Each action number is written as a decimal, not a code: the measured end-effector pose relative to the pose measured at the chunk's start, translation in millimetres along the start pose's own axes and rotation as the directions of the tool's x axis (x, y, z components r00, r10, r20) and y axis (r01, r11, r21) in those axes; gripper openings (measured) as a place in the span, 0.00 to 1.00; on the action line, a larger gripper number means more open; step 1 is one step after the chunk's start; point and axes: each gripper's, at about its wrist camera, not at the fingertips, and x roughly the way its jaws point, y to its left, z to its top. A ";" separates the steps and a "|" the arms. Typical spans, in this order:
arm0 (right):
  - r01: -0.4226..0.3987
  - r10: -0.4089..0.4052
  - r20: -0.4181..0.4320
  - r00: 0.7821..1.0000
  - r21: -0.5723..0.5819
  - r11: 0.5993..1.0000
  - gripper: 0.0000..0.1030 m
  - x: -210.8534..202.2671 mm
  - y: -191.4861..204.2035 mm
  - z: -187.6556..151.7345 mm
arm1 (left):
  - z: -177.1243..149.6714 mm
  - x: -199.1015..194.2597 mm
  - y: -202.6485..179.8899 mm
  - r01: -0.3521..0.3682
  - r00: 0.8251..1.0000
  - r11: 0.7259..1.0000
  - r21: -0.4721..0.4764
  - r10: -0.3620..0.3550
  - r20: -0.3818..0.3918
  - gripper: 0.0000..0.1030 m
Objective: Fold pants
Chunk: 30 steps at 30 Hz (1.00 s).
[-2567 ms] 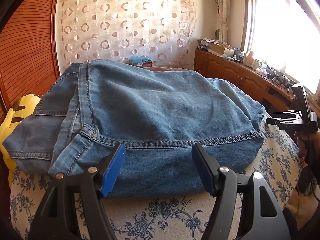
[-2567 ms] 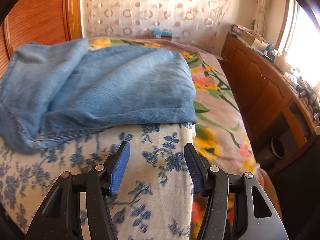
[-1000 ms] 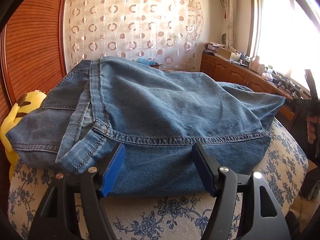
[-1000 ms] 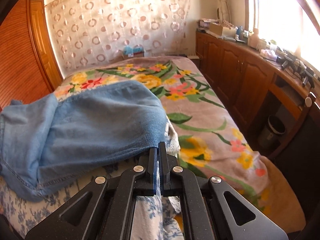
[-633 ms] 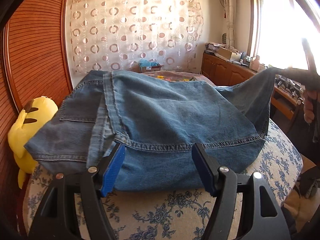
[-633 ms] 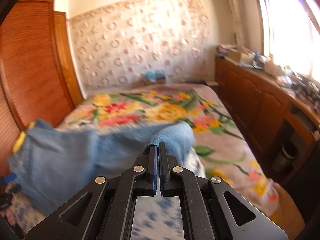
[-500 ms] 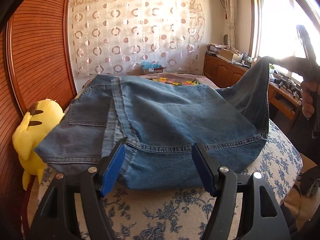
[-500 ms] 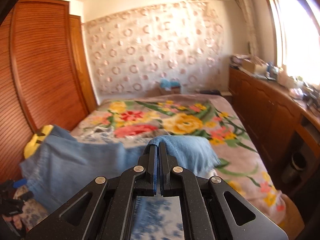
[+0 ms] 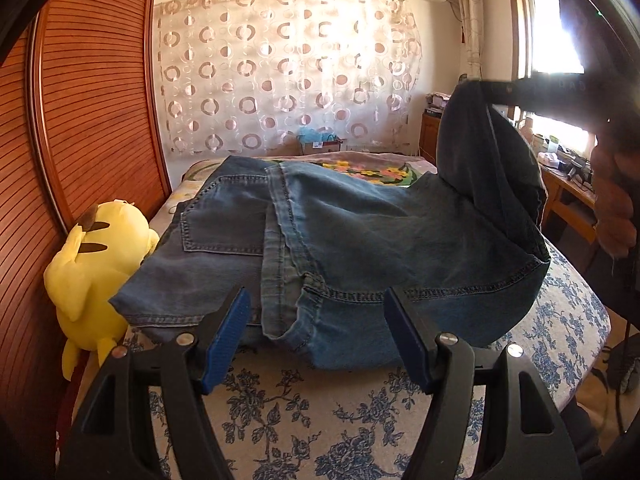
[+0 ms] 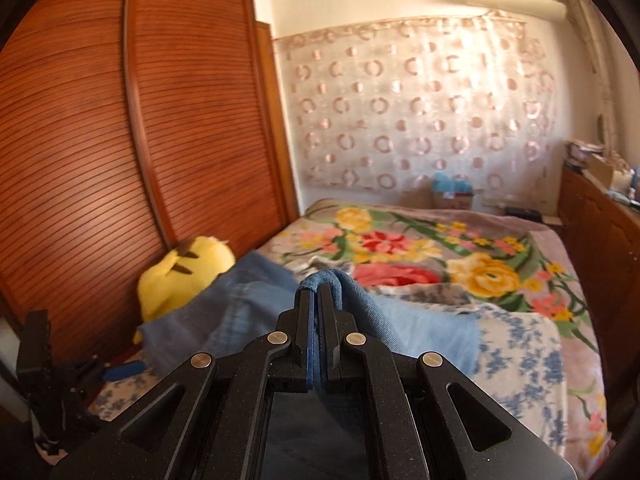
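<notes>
Blue denim pants (image 9: 360, 236) lie folded on the near end of the bed, back pocket and waistband up. My left gripper (image 9: 318, 336) stands open just in front of their near hem, with nothing between its blue pads. My right gripper (image 10: 314, 294) is shut on the pants' right edge (image 10: 360, 312) and holds it lifted. In the left wrist view that raised fold (image 9: 480, 152) hangs from the right gripper (image 9: 486, 94) at the upper right, with a hand (image 9: 614, 208) on its handle. The left gripper (image 10: 120, 370) shows at the lower left of the right wrist view.
A blue-flowered cover (image 9: 320, 412) lies under the pants, a bright floral blanket (image 10: 440, 256) beyond. A yellow plush toy (image 9: 96, 264) sits against the wooden wardrobe (image 10: 120, 140) on the left. Wooden cabinets (image 10: 600, 232) line the right wall below a window (image 9: 552, 36).
My right gripper, shut on the pants' right edge, has lifted it up and swung leftward over the pants. My left gripper has drawn back and risen a little, still open.
</notes>
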 end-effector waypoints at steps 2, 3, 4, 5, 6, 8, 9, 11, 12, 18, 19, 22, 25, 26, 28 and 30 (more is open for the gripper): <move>-0.002 0.001 -0.042 0.999 -0.023 1.000 0.00 12.4 10.3 -12.1 | -1.8 0.9 0.9 0.000 1.000 1.000 -0.002 0.000 -0.006 0.67; -0.001 -0.001 -0.067 0.998 -0.030 1.000 0.00 18.7 12.5 -18.8 | -3.0 1.1 0.8 -0.001 1.000 1.000 -0.002 0.001 -0.008 0.67; -0.004 0.001 -0.112 0.994 -0.028 1.000 0.01 27.3 10.9 -29.7 | -4.4 2.1 1.2 -0.001 1.000 1.000 -0.003 0.001 -0.010 0.67; -0.004 0.001 -0.141 0.990 -0.023 1.000 0.01 32.9 9.5 -37.3 | -5.1 3.2 1.9 0.000 1.000 1.000 -0.005 0.000 -0.012 0.67; -0.001 -0.002 -0.168 0.986 -0.017 1.000 0.02 37.5 6.3 -44.9 | -5.6 4.2 2.2 0.000 1.000 1.000 -0.007 0.000 -0.014 0.67; 0.008 -0.010 -0.237 0.972 -0.009 1.000 0.12 44.0 -1.2 -67.7 | -7.6 7.2 1.7 0.004 1.000 1.000 -0.013 -0.004 -0.020 0.67; 0.012 -0.013 -0.266 0.964 -0.006 1.000 0.16 44.8 -6.0 -78.1 | -8.2 7.5 1.8 0.005 1.000 1.000 -0.014 -0.006 -0.021 0.67; 0.012 -0.009 -0.284 0.959 0.007 1.000 0.20 38.4 -13.1 -94.1 | -9.2 10.1 -0.7 0.009 1.000 1.000 -0.013 -0.009 -0.026 0.67; 0.010 -0.005 -0.293 0.956 0.015 1.000 0.23 33.3 -18.1 -101.5 | -9.0 10.9 -2.1 0.011 1.000 1.000 -0.013 -0.011 -0.027 0.67; 0.083 -0.079 -0.266 0.961 0.007 0.996 0.33 -7.6 -41.5 -122.0 | -6.7 13.9 -17.2 0.040 0.999 0.999 0.000 -0.040 -0.024 0.67; 0.103 -0.097 -0.260 0.961 0.010 0.995 0.34 -12.7 -46.2 -123.7 | -6.4 15.2 -20.1 0.046 0.999 0.999 0.004 -0.046 -0.024 0.67; 0.160 -0.148 -0.251 0.957 0.028 0.987 0.40 -19.3 -65.7 -129.8 | -3.0 21.9 -29.9 0.065 0.997 0.998 0.020 -0.064 -0.032 0.67; 0.200 -0.182 -0.264 0.947 0.044 0.979 0.43 -20.3 -83.3 -136.0 | -0.2 28.8 -38.8 0.077 0.996 0.996 0.035 -0.075 -0.041 0.67; 0.205 -0.185 -0.267 0.946 0.049 0.978 0.44 -20.0 -86.9 -138.6 | 1.0 31.1 -41.8 0.081 0.996 0.996 0.038 -0.079 -0.044 0.67; 0.215 -0.191 -0.279 0.941 0.058 0.975 0.45 -19.3 -94.2 -143.6 | 3.2 35.3 -46.5 0.091 0.995 0.995 0.041 -0.088 -0.052 0.67; 0.220 -0.191 -0.291 0.938 0.072 0.973 0.47 -17.7 -101.3 -150.1 | 5.4 38.9 -50.2 0.099 0.994 0.994 0.046 -0.096 -0.058 0.67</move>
